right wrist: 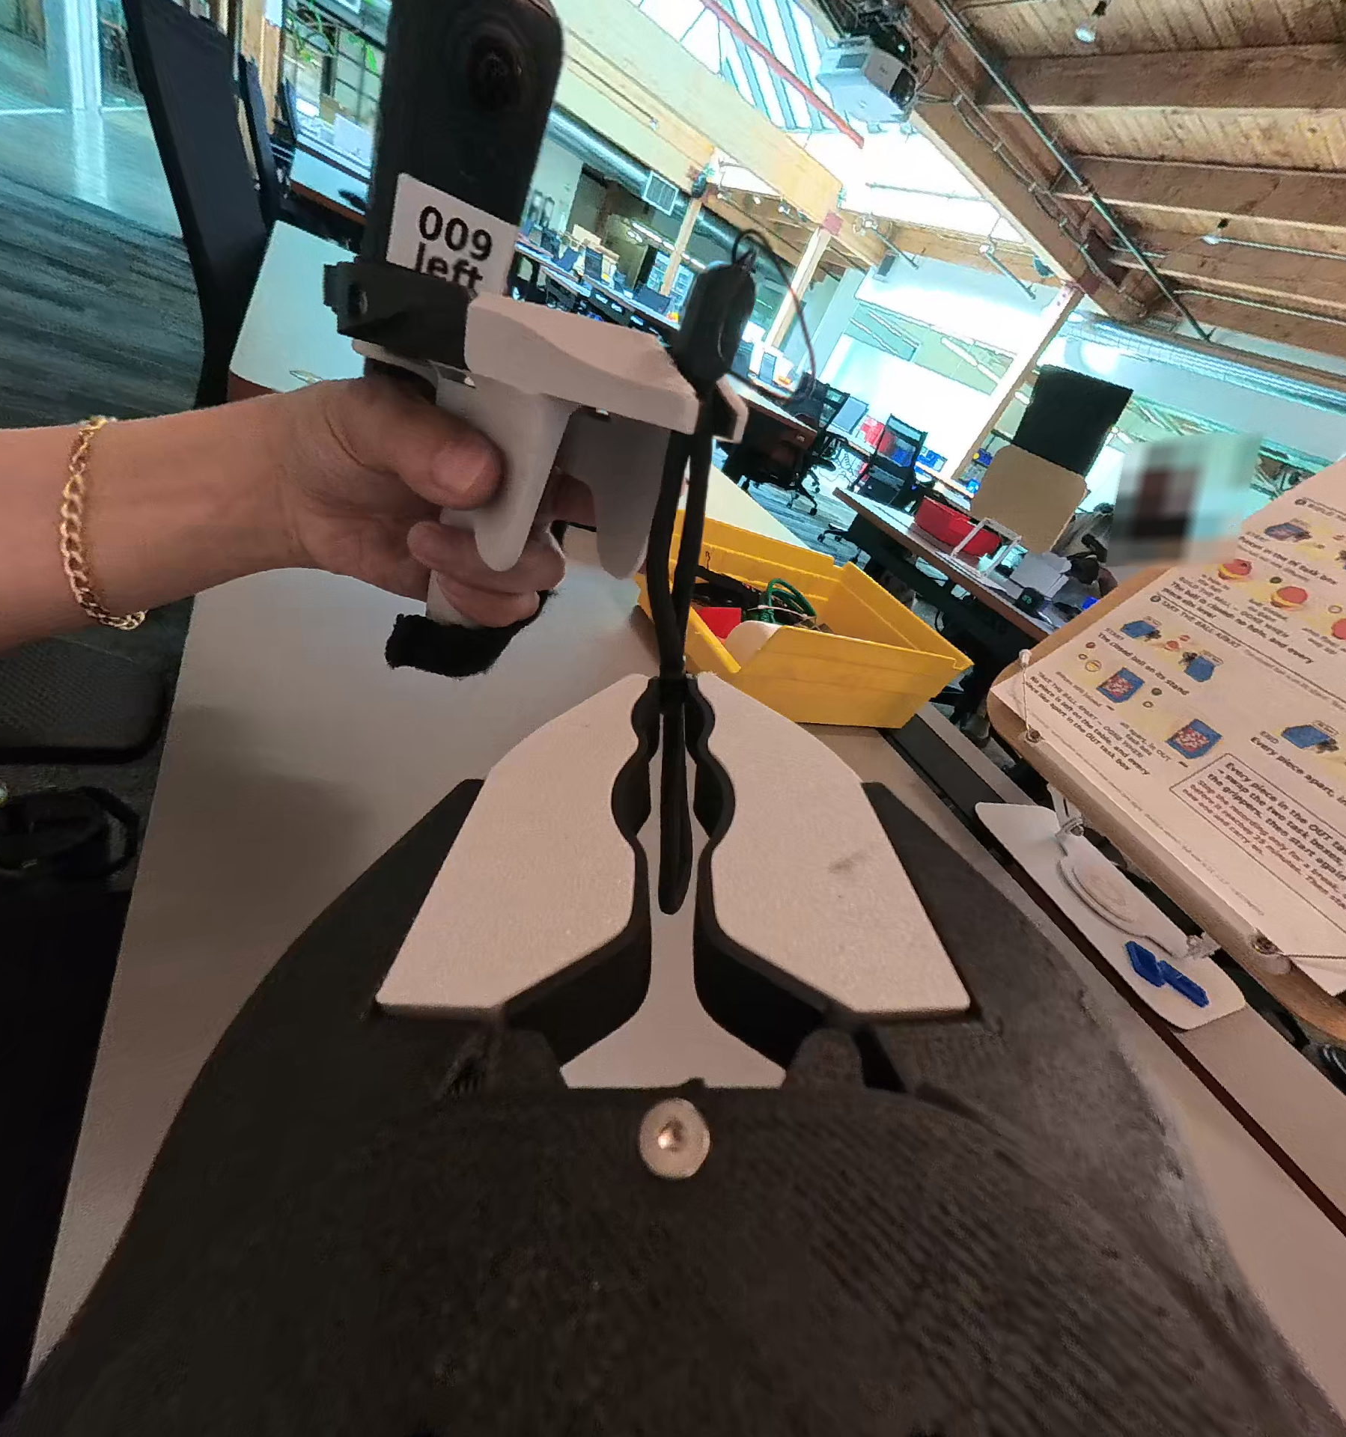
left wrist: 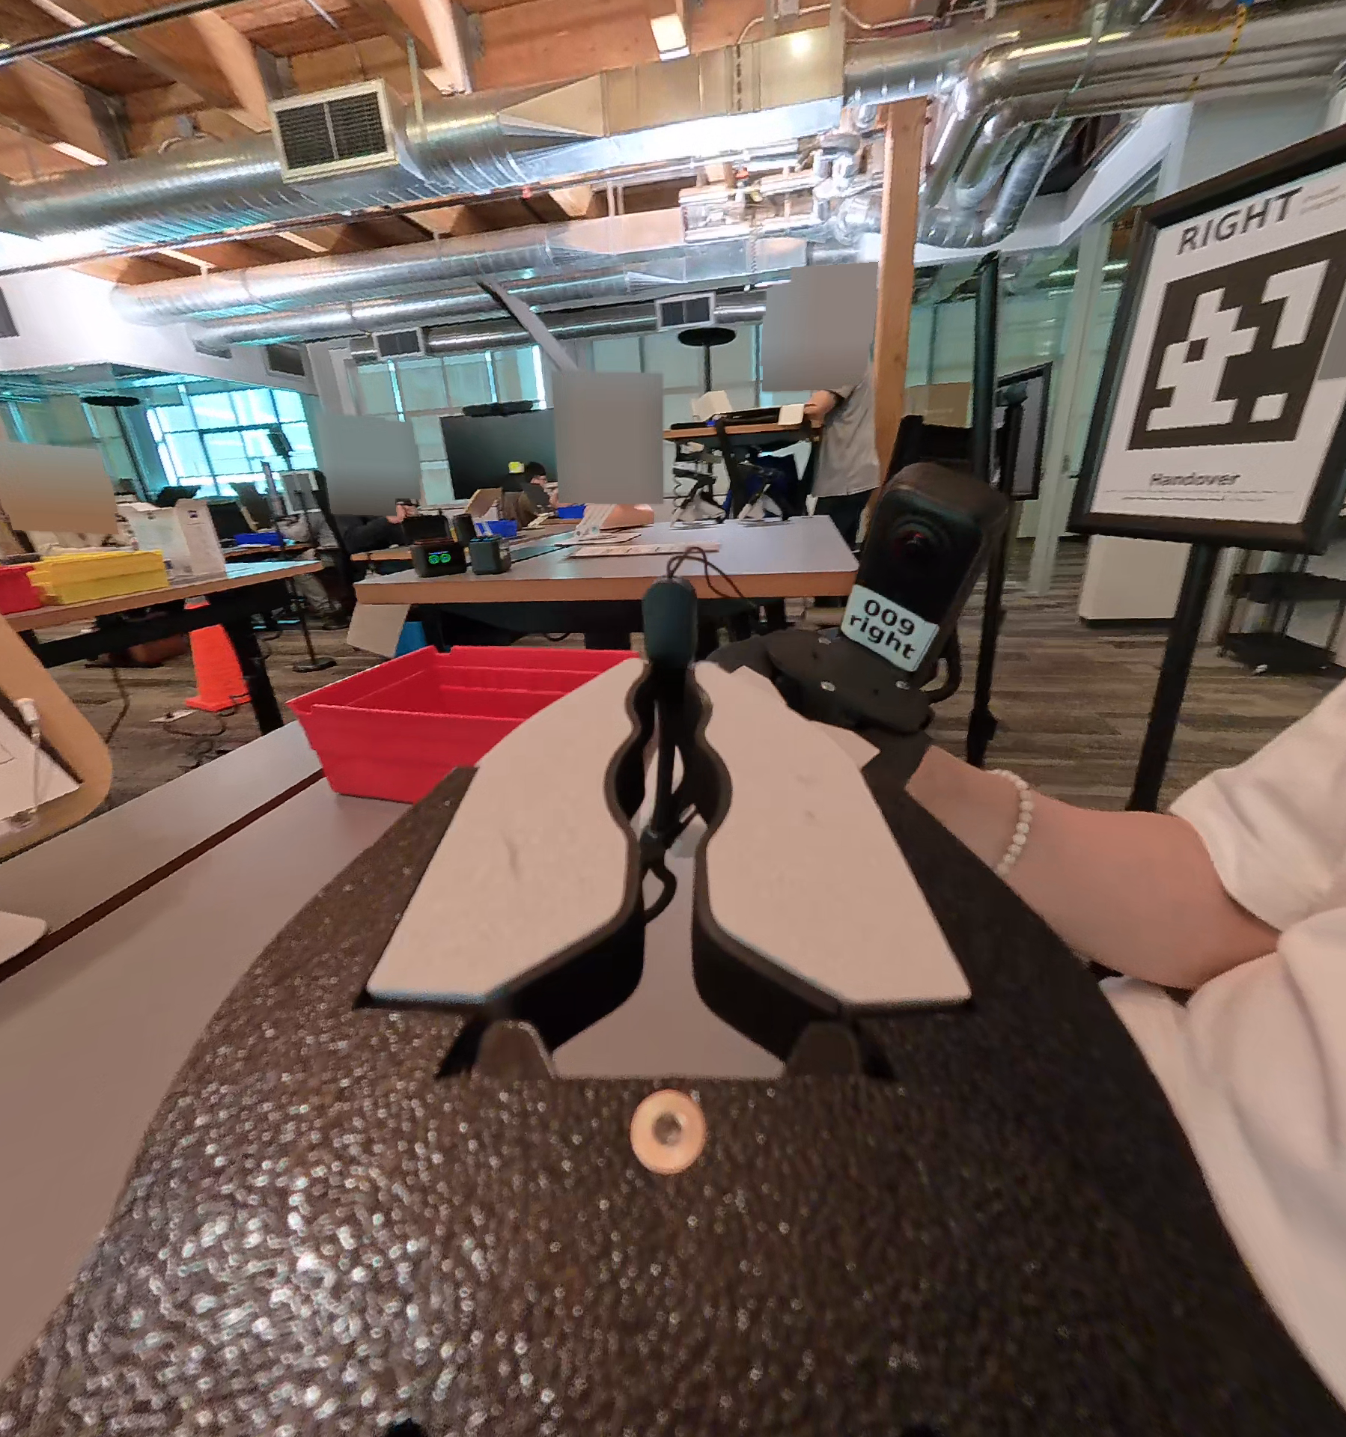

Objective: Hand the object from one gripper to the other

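Object: thin black cable-like item [right wrist: 676, 544] w/ a fatter dark plug end [left wrist: 668, 614] and a fine cord loop at top. Held in mid-air above the surface [right wrist: 281, 746], clamped by both tools at once.
Long axis: runs straight out along the right gripper [right wrist: 671, 704] fingers, roughly upright in the right wrist view; its tail lies in the slot between those fingers, the plug end pokes out past the left gripper's tips.
Right fingers: closed on the object's lower part; tips pinch it, pale pads nearly meeting.
Left fingers: left gripper [left wrist: 666, 684] closed on the same object, higher up its length; in its own view the black strand sits in the narrow gap, plug end just beyond the tips.
Key relation: the two grips stack along one axis, left's farther out from the right tips, a bare stretch of cable between. Left tool crosses roughly at right angles to the right one.
Hands: left hand [right wrist: 390, 498] wraps the pale handle, chain bracelet at the wrist, arm coming in level from the side. Right forearm [left wrist: 1082, 863] w/ bead bracelet bent across toward the left tool.
Stage (judgement): mid-handover; one side needs to let go. Can't tell which is the giver.
Risk (judgement): limp cable may sag or swing once freed.
Nearby: yellow bin [right wrist: 818, 630] beyond the right tips; red bin [left wrist: 421, 715] beyond the left tips.
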Demonstrator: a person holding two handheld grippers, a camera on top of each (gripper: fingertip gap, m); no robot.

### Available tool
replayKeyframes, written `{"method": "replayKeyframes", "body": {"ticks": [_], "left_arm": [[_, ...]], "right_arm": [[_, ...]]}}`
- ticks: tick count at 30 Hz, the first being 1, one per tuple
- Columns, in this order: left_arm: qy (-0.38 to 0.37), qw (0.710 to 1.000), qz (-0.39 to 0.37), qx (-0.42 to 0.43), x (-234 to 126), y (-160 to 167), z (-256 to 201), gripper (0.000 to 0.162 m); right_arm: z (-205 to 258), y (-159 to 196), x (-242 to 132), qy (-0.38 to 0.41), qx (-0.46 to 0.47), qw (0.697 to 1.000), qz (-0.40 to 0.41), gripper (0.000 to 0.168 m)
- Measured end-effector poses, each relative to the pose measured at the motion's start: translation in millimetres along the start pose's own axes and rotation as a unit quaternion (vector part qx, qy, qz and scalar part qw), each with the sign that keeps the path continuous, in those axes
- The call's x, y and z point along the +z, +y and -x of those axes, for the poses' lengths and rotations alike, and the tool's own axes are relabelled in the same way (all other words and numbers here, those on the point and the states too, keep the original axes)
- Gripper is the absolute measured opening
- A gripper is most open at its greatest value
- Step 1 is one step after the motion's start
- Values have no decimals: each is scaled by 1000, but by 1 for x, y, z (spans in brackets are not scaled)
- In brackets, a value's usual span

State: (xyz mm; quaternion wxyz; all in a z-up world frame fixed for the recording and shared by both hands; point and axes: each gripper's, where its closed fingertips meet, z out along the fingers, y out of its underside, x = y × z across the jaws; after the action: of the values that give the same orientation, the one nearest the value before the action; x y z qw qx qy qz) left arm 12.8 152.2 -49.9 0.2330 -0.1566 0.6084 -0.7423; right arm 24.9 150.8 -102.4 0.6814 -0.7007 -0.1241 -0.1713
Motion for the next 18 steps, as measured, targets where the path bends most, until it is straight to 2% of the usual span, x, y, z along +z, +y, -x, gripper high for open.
{"method": "replayKeyframes", "body": {"ticks": [2,4,5,9,14,18], "left_arm": [[-5,1000,6,16,-2,3,1,12],[9,1000,23,17,-4,10,-2,34],[22,999,36,8,-5,15,-4,37],[85,995,36,-26,-5,22,-19,30],[203,977,21,-68,-5,27,-51,25],[226,970,19,-83,0,32,-57,9]], "right_arm": [[1,1,-1,-17,30,999,-8,5],[3,-5,-4,-43,82,995,-40,5],[8,-9,-7,-73,115,989,-54,5],[26,-20,-18,-184,205,957,-91,5],[46,-24,-24,-288,294,905,-105,5],[59,-23,-24,-328,306,888,-102,5]]}}
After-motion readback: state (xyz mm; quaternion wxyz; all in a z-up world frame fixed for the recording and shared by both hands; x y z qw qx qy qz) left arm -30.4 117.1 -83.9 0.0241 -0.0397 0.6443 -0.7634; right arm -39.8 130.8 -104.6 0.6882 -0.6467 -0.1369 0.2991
